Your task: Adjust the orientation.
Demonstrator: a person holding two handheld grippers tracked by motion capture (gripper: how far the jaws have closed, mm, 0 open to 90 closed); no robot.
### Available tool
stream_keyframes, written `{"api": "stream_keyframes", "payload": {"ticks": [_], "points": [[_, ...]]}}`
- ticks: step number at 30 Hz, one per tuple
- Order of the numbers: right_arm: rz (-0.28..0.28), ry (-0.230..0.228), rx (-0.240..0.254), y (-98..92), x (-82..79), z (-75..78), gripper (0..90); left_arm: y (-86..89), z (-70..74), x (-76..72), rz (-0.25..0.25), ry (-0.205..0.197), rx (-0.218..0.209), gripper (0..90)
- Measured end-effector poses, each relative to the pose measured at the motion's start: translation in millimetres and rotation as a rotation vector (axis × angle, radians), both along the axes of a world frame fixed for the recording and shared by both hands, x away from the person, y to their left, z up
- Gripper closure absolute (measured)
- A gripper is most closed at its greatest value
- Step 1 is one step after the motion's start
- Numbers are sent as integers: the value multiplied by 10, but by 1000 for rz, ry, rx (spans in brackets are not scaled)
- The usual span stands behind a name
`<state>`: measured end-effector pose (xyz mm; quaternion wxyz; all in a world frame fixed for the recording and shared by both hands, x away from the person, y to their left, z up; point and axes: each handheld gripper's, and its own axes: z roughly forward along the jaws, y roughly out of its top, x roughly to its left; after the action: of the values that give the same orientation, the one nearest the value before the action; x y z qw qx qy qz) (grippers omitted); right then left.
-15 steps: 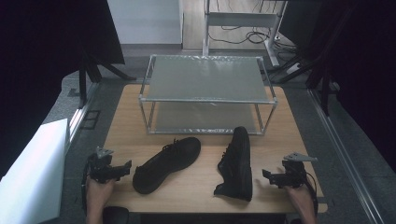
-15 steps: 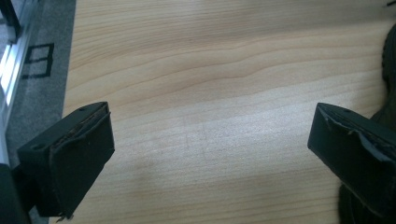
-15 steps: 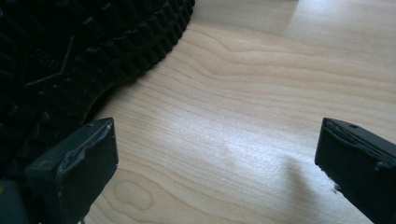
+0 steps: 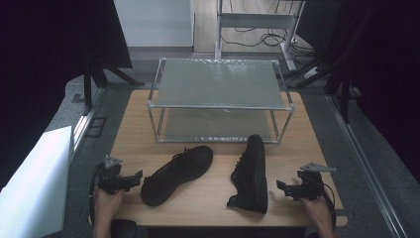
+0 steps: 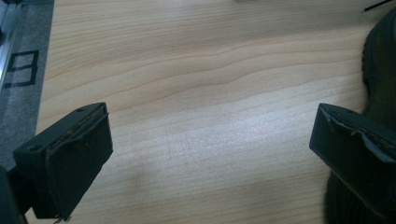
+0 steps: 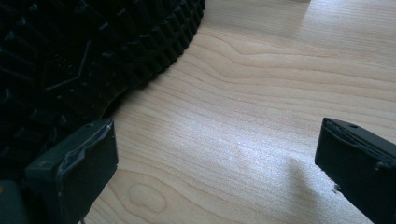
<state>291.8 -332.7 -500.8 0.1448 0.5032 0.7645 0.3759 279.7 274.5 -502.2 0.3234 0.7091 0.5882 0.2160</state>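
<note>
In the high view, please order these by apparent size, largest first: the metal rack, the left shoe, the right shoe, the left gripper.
1. metal rack
2. left shoe and right shoe: they look alike, so no ranking between them
3. left gripper

Pale wooden table [image 4: 148, 129] under even overhead light, bearing a two-tier metal-framed rack [image 4: 221, 101] at its far side. Grey floor [image 4: 74, 119] around; black curtains [image 4: 44, 54] left and right; white panel [image 4: 32, 183] at left; cables [image 4: 257, 29] beyond.
</note>
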Motion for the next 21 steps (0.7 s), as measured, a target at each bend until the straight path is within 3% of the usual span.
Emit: {"api": "stream_keyframes", "payload": {"ticks": [8,13,21], "points": [[8,7,-1,6,7,-16,0,18,-2,21,-2,-7,-18,0],[9,5,-2,-2,7,-16,0,13,-9,31,-6,4,-3,0],[0,16,2,-9,12,-27,6,-85,-34,48,-66,35,33,0]]}}
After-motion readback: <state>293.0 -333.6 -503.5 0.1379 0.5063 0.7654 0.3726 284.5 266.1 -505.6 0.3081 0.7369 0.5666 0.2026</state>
